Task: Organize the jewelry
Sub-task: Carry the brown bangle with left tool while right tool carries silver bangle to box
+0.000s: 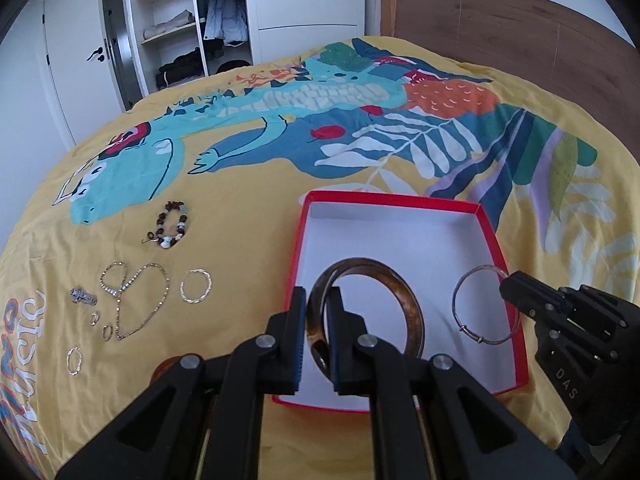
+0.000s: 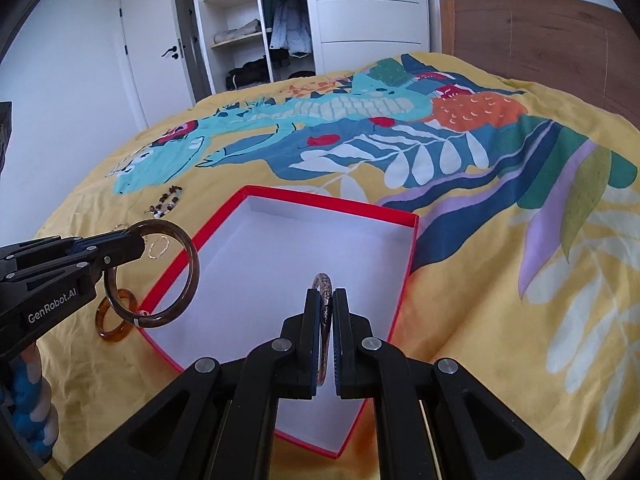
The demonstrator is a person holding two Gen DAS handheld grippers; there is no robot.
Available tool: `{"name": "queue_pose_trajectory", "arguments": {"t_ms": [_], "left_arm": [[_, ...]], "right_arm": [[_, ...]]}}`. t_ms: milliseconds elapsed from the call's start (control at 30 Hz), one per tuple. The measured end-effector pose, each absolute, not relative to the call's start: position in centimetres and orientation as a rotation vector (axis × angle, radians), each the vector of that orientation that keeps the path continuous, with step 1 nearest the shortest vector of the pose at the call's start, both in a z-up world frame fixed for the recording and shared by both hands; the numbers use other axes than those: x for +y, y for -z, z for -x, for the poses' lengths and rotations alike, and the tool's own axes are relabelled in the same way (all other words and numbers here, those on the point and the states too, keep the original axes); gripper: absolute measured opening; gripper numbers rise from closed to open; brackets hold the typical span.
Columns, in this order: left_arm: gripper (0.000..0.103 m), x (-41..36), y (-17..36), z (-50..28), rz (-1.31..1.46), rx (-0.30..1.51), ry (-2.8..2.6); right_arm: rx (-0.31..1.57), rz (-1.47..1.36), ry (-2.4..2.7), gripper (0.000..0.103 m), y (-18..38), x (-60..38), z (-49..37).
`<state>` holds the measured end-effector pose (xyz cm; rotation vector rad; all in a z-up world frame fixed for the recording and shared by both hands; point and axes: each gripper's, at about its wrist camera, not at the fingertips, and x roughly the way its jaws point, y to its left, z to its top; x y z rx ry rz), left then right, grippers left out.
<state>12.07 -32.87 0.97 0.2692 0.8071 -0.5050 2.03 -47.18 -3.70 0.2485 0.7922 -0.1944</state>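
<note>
Tongs: left (image 1: pixel 318 300) pinching brown bangle (image 1: pixel 412 308), right (image 2: pixel 326 300) pinching silver bangle (image 2: pixel 323 284); grip hidden.

A home bedroom.
A bed under a yellow dinosaur-print cover (image 1: pixel 280 168), a brown wooden headboard (image 1: pixel 500 28), and an open white wardrobe with hanging coats (image 2: pixel 288 24).

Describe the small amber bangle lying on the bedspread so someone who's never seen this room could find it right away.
Start at the red box with the white inside, on the yellow bedspread. Just outside its near-left corner, under the left gripper, lies the small amber bangle, flat on the cloth. It is translucent orange-brown and thick, unlike the larger, darker brown bangle held in the jaws above it.
</note>
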Motion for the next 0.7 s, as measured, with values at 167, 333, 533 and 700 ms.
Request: {"name": "queue_pose_trajectory", "arguments": {"t_ms": [167, 333, 533, 700], "left_arm": [[0.009, -34.4, 0.7, -12.4, -0.294, 0.827, 0.516], [0.009, -35.2, 2.0, -12.7, -0.308, 0.846, 0.518], [0.009, -35.5, 3.5, -13.1, -0.323, 0.872, 0.507], [0.009, -35.2, 5.0, -13.9, -0.329, 0.908, 0.482]], "right_arm": [[0.789, -0.259, 0.202, 0.006, 4.6, -48.2, -2.2], [0.791, -0.261, 0.204, 0.006, 5.1, -49.1, -2.5], [0.808, -0.249, 0.195, 0.006, 5.8, -49.2, -2.9], [0.835, -0.239, 0.186, 0.006, 6.8, -48.9, -3.4]]}}
